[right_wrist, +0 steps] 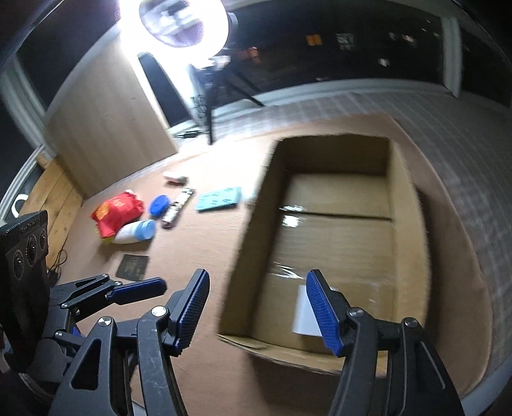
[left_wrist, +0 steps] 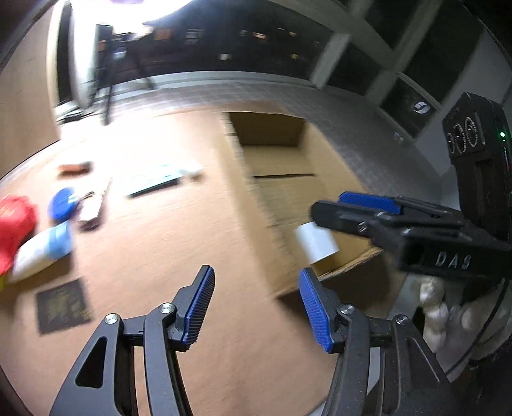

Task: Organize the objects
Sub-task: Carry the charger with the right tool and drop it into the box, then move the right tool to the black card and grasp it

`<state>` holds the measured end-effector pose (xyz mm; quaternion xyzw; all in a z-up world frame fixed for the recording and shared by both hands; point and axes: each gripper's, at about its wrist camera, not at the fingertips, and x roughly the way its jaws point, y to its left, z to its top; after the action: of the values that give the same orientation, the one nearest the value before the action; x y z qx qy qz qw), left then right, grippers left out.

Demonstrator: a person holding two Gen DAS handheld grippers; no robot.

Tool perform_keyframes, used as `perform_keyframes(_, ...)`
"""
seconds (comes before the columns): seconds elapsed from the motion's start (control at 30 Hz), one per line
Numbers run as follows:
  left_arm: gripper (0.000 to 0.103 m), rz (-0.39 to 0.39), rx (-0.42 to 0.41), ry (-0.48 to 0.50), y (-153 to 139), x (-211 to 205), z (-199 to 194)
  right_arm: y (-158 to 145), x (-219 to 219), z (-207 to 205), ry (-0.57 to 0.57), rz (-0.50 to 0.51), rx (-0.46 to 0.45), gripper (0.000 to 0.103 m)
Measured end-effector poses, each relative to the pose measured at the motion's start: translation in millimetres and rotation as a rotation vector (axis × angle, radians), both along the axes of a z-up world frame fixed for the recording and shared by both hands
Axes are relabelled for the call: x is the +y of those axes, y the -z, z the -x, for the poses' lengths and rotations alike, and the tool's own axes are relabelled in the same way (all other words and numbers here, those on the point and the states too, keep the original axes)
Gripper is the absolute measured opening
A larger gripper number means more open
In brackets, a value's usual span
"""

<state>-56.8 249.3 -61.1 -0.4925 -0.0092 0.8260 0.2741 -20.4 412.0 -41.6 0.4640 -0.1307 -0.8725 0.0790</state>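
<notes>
The left gripper (left_wrist: 256,300) stands with its blue ribbed fingers (left_wrist: 200,307) about half open and nothing between them; bare brown worktop (left_wrist: 153,243) shows in the gap. The right gripper (right_wrist: 259,307) is likewise about half open and empty, hanging over the near left corner of the open rectangular cardboard box (right_wrist: 246,243).

A white rectangular item (right_wrist: 302,315) lies on the box floor near the front wall. In the right wrist view the right finger covers its right edge; in the left wrist view the right gripper's fingers cover its top. Its type cannot be determined.

The remaining items lie on the worktop left of the box, well apart from both grippers:
- a red crinkled packet (right_wrist: 116,212), cut off by the frame edge in the left wrist view;
- a white bottle with a light blue cap (right_wrist: 136,232), on its side, touching the packet;
- a blue round lid (right_wrist: 159,204);
- a narrow printed stick-shaped pack (right_wrist: 177,208), with unreadable lettering;
- a flat teal rectangular pack (right_wrist: 219,198);
- a small white and pink object (right_wrist: 174,177), too blurred to identify;
- a dark flat square card (right_wrist: 132,267), nearest the grippers.

The left wrist view is heavily motion-blurred. A bright round lamp (right_wrist: 184,22) overexposes the far worktop.
</notes>
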Motion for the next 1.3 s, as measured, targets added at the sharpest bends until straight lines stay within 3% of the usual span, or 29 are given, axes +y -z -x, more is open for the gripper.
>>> perform_keyframes(0.1,0.062,0.007,0.002,-0.081,-4,-47,-7,-1,-26,9,-0.06,0.017,0.004,0.06)
perform_keyframes(0.27,0.077,0.016,-0.004,-0.227,-6,-121,-18,5,-81,31,-0.185,-0.001,-0.023,0.064)
perform_keyframes(0.6,0.079,-0.014,-0.069,-0.475,8,-242,-46,36,-189,71,-0.444,-0.101,-0.117,0.064)
perform_keyframes(0.87,0.079,-0.006,-0.063,-0.58,8,-292,-65,64,-258,99,-0.59,-0.14,-0.179,0.064)
perform_keyframes(1.3,0.079,0.0,-0.082,-0.648,16,-327,-72,89,-296,123,-0.685,-0.21,-0.22,0.064)
